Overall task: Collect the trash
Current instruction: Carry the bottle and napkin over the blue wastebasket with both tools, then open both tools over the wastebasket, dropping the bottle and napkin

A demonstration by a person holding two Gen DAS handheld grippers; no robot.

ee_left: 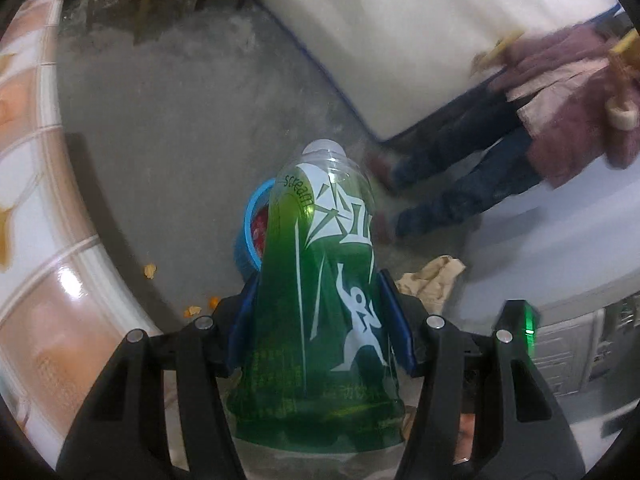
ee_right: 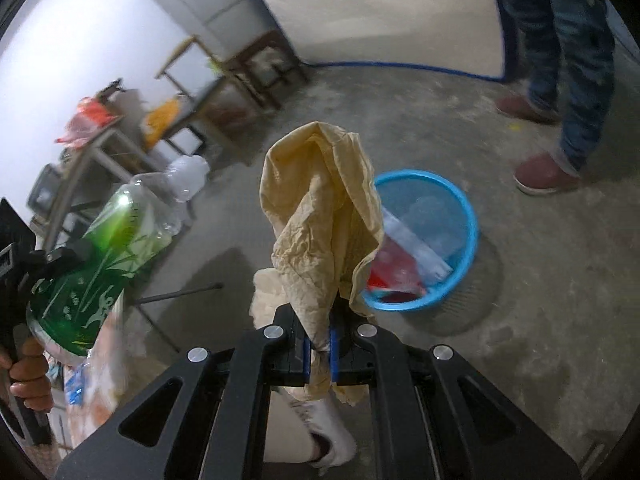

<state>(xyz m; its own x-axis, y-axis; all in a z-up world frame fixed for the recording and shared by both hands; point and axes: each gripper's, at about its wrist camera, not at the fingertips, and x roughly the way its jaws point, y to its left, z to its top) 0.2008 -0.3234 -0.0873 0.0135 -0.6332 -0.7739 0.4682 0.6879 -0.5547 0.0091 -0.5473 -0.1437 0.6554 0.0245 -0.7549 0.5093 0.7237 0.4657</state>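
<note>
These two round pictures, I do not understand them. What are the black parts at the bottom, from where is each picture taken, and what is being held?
A person carries a hand-held claw in each hand; there is no robot arm. Each picture comes from a wide-angle camera on one claw, looking along its fingers. In the left view, the left claw grips a green plastic bottle. In the right view, the right claw is shut on a crumpled yellowish paper. On the concrete floor stands a blue basket already holding trash. Another person's legs stand nearby.
</note>
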